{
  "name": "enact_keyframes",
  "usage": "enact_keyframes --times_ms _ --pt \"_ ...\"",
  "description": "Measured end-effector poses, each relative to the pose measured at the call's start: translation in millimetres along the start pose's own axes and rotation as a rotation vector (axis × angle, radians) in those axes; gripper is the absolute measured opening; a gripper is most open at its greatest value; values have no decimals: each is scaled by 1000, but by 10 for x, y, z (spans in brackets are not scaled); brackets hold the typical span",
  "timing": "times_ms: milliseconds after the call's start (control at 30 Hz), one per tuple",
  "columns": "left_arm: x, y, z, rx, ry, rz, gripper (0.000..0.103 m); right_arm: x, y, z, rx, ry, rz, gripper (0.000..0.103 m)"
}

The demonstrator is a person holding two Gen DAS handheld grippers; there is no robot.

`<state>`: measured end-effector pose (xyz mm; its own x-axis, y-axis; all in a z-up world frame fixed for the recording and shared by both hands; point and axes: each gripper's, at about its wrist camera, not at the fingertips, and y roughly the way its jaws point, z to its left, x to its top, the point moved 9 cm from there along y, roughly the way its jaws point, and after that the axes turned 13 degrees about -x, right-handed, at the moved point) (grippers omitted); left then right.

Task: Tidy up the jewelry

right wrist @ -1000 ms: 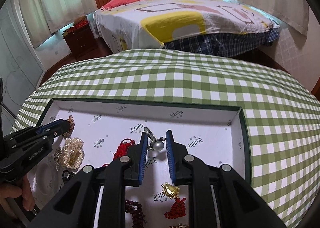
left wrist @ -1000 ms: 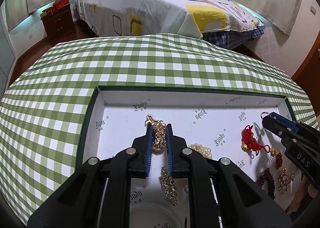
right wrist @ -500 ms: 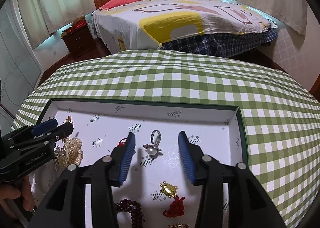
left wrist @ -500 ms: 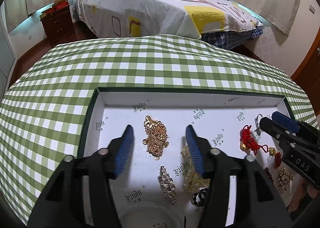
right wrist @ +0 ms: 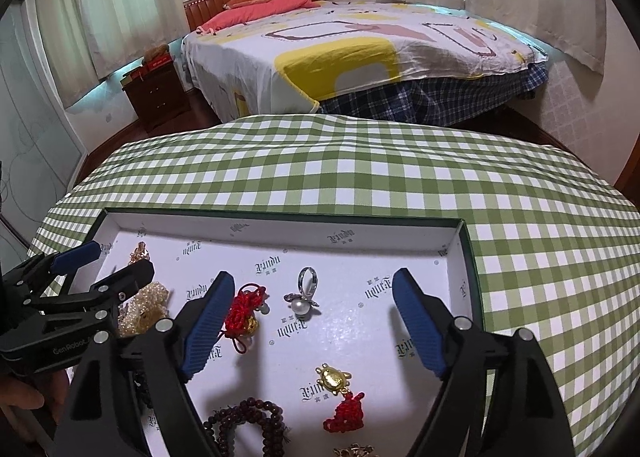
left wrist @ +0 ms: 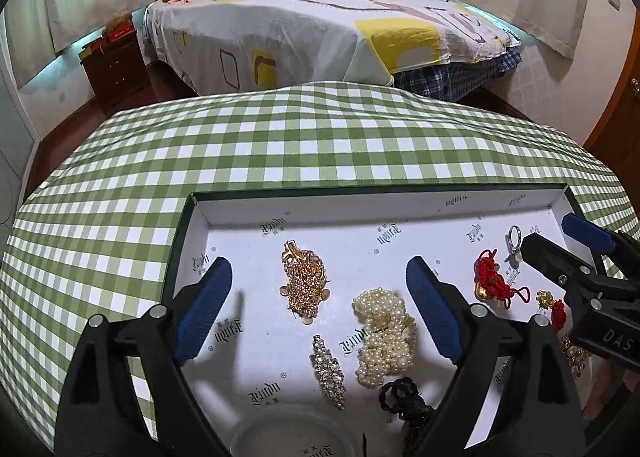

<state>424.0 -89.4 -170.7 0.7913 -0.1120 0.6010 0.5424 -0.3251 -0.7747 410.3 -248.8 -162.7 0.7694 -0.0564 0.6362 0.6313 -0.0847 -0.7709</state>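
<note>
A white-lined box with a dark green rim (left wrist: 184, 225) (right wrist: 468, 257) lies on the checked table. In it lie a gold chain piece (left wrist: 305, 284), a pearl bundle (left wrist: 384, 333), a crystal bar (left wrist: 329, 369), a black band (left wrist: 400, 393) and a red knot charm (left wrist: 492, 283) (right wrist: 244, 311). A pearl ring (right wrist: 303, 295), a gold turtle with red knot (right wrist: 338, 389) and dark wooden beads (right wrist: 248, 425) show in the right wrist view. My left gripper (left wrist: 318, 309) is open and empty above the gold piece and pearls. My right gripper (right wrist: 312, 321) is open and empty above the ring.
The green and white checked tablecloth (left wrist: 320, 137) stretches beyond the box. A bed (left wrist: 320, 29) and a dark wooden nightstand (left wrist: 116, 65) stand behind the table. A round clear lid or dish (left wrist: 296, 433) sits at the box's near edge.
Both grippers have opened wide and pulled back. The left one let go of the gold chain piece; the right one let go of the pearl ring. Both pieces now lie in the box.
</note>
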Motion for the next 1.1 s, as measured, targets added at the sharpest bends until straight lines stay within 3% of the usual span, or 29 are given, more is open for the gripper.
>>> enact_keyframes --times_ms 267,633,900,1100 --pt "66 -133 24 42 10 -65 92 32 -75 -61 -3 28 -31 84" --pt "17 -343 -79 3 0 -102 93 -38 -230 -126 -50 9 -54 85" --pt "-127 -770 -218 -19 -4 -158 93 -186 -600 -133 -51 17 -95 85" --pt "-428 -1188 -302 -11 -11 -178 98 -410 -904 -125 -41 22 -114 85"
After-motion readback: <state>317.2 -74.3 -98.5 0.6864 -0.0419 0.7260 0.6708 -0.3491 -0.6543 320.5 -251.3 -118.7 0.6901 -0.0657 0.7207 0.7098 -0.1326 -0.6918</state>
